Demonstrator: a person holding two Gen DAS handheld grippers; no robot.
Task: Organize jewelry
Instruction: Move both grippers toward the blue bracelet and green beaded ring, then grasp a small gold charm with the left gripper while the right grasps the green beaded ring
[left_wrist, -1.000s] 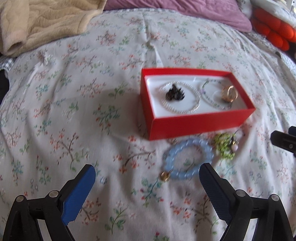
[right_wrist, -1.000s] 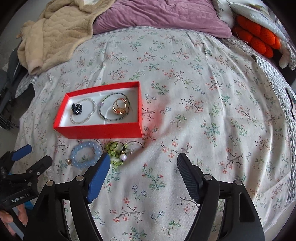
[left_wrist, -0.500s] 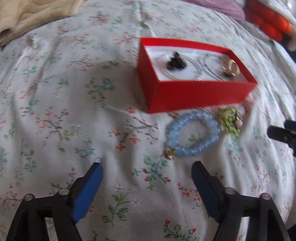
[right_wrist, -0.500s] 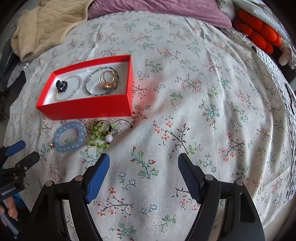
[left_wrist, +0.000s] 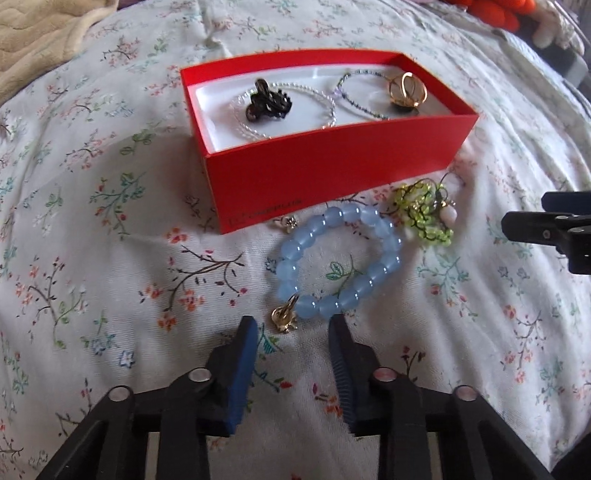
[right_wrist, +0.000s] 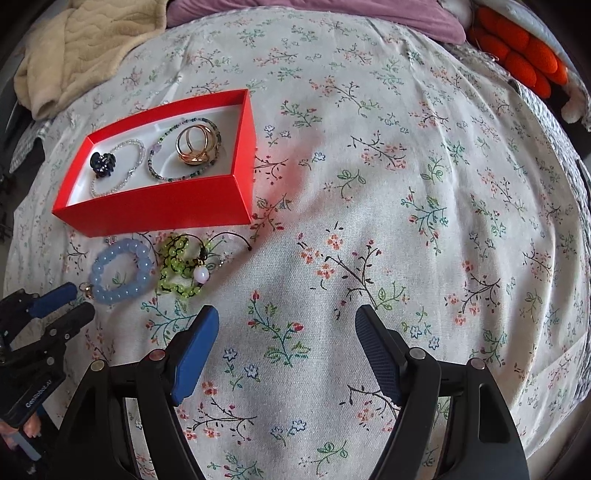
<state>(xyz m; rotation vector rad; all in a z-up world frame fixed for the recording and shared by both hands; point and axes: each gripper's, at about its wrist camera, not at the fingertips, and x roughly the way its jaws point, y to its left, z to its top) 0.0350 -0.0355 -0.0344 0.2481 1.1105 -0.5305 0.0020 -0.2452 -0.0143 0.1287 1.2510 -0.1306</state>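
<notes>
Left wrist view: the left gripper (left_wrist: 291, 328) has come close and its fingers have narrowed around the gold charm (left_wrist: 283, 316) of the blue bracelet (left_wrist: 340, 260), not gripping yet. The bracelet lies before the red box (left_wrist: 332, 162). The right gripper (right_wrist: 286, 325) waits wide apart.

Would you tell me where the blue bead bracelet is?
In both views the blue bead bracelet lies on the bedspread before the red box, left of the green one.

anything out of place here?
Yes: the blue bracelet and green bracelet lie on the bedspread in front of the red box, not in it. Nothing looks damaged.
</notes>
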